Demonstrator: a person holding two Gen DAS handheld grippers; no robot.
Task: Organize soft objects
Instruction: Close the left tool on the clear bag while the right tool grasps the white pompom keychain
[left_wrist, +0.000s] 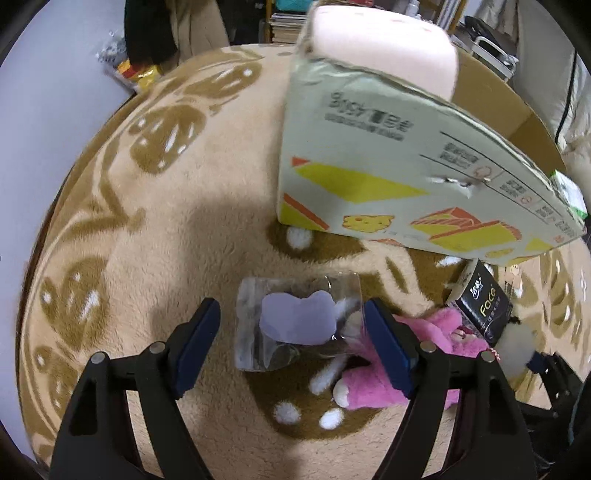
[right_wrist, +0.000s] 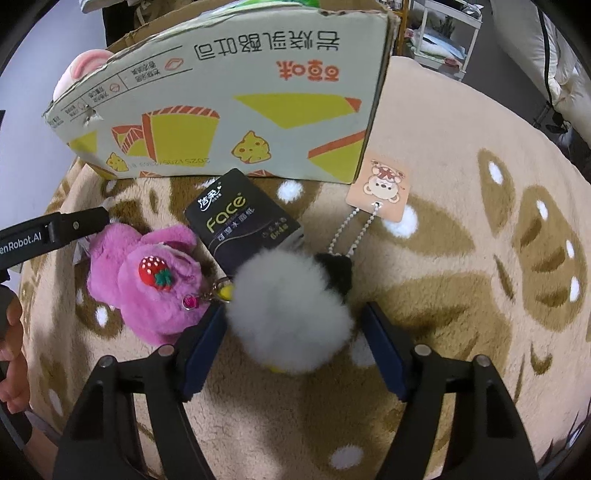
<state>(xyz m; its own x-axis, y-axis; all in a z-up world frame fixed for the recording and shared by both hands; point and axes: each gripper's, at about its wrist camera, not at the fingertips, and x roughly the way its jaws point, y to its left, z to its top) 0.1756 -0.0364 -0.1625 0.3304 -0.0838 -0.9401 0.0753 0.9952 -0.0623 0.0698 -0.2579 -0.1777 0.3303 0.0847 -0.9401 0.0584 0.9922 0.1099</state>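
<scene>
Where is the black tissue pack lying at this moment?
In the right wrist view the black tissue pack lies on the blanket, just in front of the cardboard box, between the pink plush toy and the grey pompom.

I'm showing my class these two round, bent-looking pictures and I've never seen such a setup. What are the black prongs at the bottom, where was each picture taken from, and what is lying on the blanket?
No robot here: a person holds a hand-held two-finger gripper in each hand, and a wide-angle camera on each looks along its fingers, which bends the picture.

The left gripper stands around a clear plastic bag with a pale purple card; its left pad is plainly clear of the bag, so nothing is gripped yet. The right gripper stands around a fluffy grey-white pompom charm; whether the pads press it I cannot tell.

On the beige-and-brown fleece blanket also lie a pink plush toy with a strawberry, a black tissue pack marked Face, and a printed cardboard box holding a pale pink cushion.
</scene>
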